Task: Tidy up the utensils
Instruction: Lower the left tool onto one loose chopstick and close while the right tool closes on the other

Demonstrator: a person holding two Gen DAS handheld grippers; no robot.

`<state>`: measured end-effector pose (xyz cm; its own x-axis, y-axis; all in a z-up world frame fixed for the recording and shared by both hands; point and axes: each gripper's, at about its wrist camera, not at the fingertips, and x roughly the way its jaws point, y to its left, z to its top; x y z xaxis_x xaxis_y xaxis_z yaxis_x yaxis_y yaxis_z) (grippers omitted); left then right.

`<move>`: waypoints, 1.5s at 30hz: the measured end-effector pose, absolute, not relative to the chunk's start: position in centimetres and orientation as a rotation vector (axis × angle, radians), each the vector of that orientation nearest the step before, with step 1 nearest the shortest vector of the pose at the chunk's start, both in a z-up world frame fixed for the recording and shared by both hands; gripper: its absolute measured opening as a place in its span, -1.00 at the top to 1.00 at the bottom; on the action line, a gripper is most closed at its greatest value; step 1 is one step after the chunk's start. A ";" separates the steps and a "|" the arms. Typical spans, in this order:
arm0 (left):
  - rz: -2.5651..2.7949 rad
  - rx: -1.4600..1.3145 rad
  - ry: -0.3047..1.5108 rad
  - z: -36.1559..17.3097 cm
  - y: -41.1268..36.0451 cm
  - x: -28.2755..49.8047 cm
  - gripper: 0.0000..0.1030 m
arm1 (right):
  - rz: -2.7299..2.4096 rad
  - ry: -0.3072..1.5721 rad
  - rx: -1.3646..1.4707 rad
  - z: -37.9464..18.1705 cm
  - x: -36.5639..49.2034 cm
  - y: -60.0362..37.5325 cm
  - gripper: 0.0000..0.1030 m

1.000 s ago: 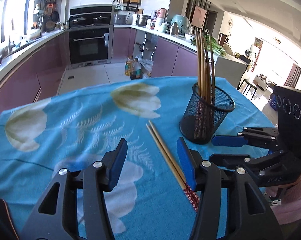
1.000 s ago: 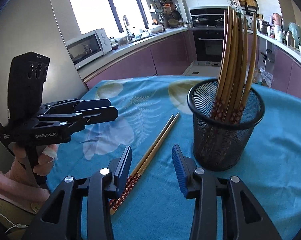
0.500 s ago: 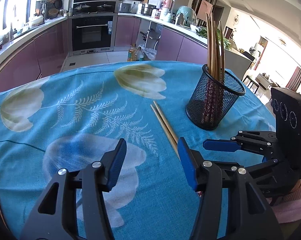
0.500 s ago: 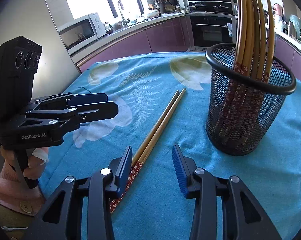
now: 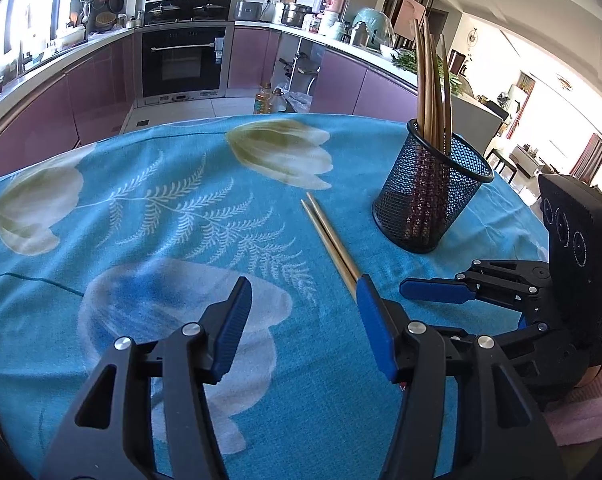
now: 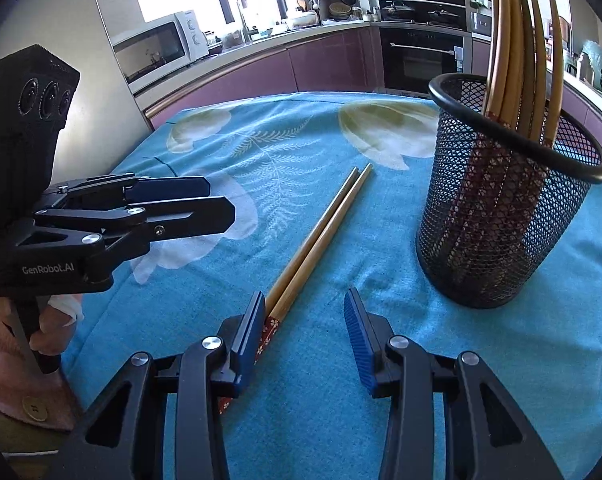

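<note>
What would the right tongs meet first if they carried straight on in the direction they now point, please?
Probably the tablecloth, just right of the chopstick pair, which lies by the right tongs' left pad. The mesh holder stands off to the right, though depth is unclear.

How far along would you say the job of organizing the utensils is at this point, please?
Mostly done: several chopsticks already stand in the black mesh holder. One pair of chopsticks lies on the blue tablecloth beside it. Nothing is in hand: the right gripper is open at the pair's patterned ends, with neither finger pressing them, and the left gripper is open and empty. Left: grasp that pair and put it in the holder.
</note>
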<state>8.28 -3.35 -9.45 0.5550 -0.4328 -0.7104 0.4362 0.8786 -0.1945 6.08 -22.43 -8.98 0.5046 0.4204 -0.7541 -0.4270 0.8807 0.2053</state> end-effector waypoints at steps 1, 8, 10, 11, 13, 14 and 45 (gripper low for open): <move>-0.514 0.004 0.840 -9.6 -3.4 8.3 -0.05 | 0.507 0.910 -0.007 -9.0 6.1 -22.5 0.24; -0.535 0.014 0.853 -10.1 -4.0 8.3 -0.05 | 0.492 0.921 0.008 -9.0 6.0 -23.3 0.28; -0.544 0.021 0.858 -10.3 -4.3 8.2 -0.05 | 0.486 0.924 0.005 -9.0 5.9 -23.5 0.28; -0.551 0.026 0.862 -10.4 -4.6 8.2 -0.05 | 0.484 0.925 0.005 -9.0 6.0 -23.6 0.29; -0.559 0.036 0.867 -10.6 -5.1 8.2 -0.05 | 0.485 0.927 0.013 -8.9 6.0 -23.8 0.29; -0.564 0.043 0.871 -10.8 -5.3 8.2 -0.05 | 0.483 0.928 0.016 -8.9 6.0 -23.9 0.29; -0.553 0.143 0.941 -12.7 -7.7 9.3 0.41 | 0.460 0.912 0.014 -9.2 7.6 -24.0 0.35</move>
<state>9.32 -7.72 -12.67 0.4619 -0.3870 -0.7981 0.5087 0.8527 -0.1191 7.58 -23.99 -9.16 0.5224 0.3897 -0.7585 -0.3782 0.9031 0.2035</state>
